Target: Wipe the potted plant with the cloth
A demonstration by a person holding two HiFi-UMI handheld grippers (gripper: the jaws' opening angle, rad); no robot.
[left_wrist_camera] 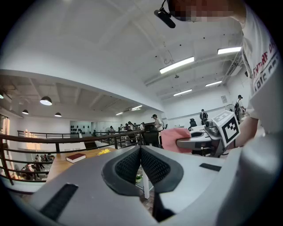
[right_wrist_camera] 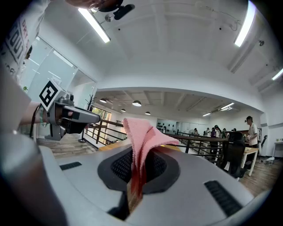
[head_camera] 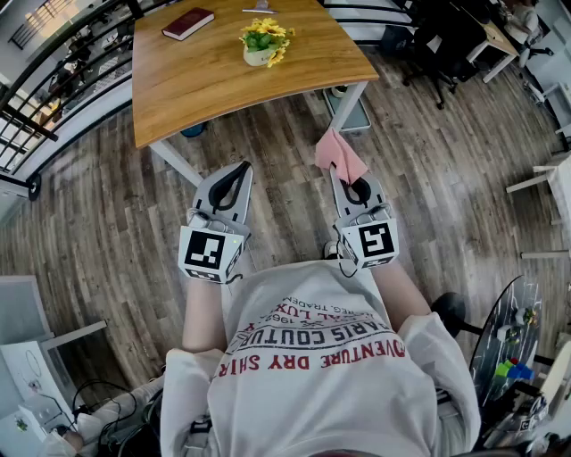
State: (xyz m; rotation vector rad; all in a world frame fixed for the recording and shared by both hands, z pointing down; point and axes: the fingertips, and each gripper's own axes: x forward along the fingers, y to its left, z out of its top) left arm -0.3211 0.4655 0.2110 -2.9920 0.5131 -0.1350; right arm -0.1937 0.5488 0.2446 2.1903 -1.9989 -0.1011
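between right gripper (right_wrist_camera: 139, 154) jaws, pink cloth (right_wrist_camera: 143, 134) clamped

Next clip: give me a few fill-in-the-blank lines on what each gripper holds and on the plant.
The right gripper is shut on the ___ cloth.
The left gripper is shut and holds ___.
The plant on the table has ___ flowers.
Missing words: pink; nothing; yellow.

There were two grippers near mid-frame: the left hand-held gripper (head_camera: 239, 171) and the right hand-held gripper (head_camera: 344, 182). There was one cloth (head_camera: 337, 153). One counter (head_camera: 223, 89) at the top carried one plant (head_camera: 265, 40) and one book (head_camera: 188, 23).
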